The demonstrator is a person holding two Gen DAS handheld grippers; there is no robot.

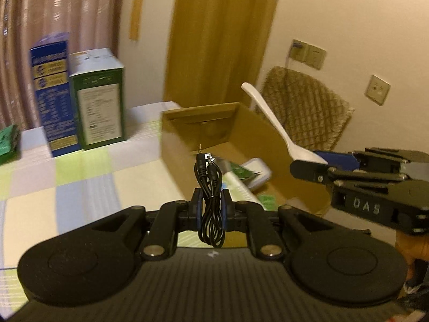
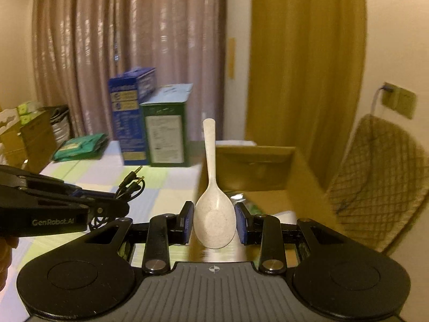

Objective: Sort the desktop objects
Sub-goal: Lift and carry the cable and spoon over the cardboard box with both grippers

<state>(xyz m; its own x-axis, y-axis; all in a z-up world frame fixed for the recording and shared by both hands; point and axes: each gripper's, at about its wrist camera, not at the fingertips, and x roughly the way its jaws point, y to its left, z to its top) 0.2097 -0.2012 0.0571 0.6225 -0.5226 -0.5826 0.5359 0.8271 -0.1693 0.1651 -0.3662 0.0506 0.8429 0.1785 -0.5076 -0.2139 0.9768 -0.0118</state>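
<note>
**Left wrist view: cable clamped, spoon clamped, both over or beside the box**

Left gripper (image 1: pixel 210 209) is closed on a bundled black audio cable (image 1: pixel 210 201). Bundle's long axis runs vertical between the blue pads; both jack plugs point up, loop hangs below the fingers. It's held in the air just short of the open cardboard box (image 1: pixel 270 145).

Right gripper (image 2: pixel 214 221) pinches a white rice spoon (image 2: pixel 213 198) by the bowl edges, jaws fairly wide. Handle points straight up in the right wrist view; in the left wrist view it leans up-left over the box. Spoon is off the table, above the box opening.

Box holds a white case (image 1: pixel 257 173) and green packets (image 1: pixel 242 171); blurry, can't say more.

Checked tablecloth (image 1: pixel 80 182) underneath. Blue carton (image 1: pixel 51 99) and green carton (image 1: pixel 99 102) stand upright, touching, at the far table edge.
</note>
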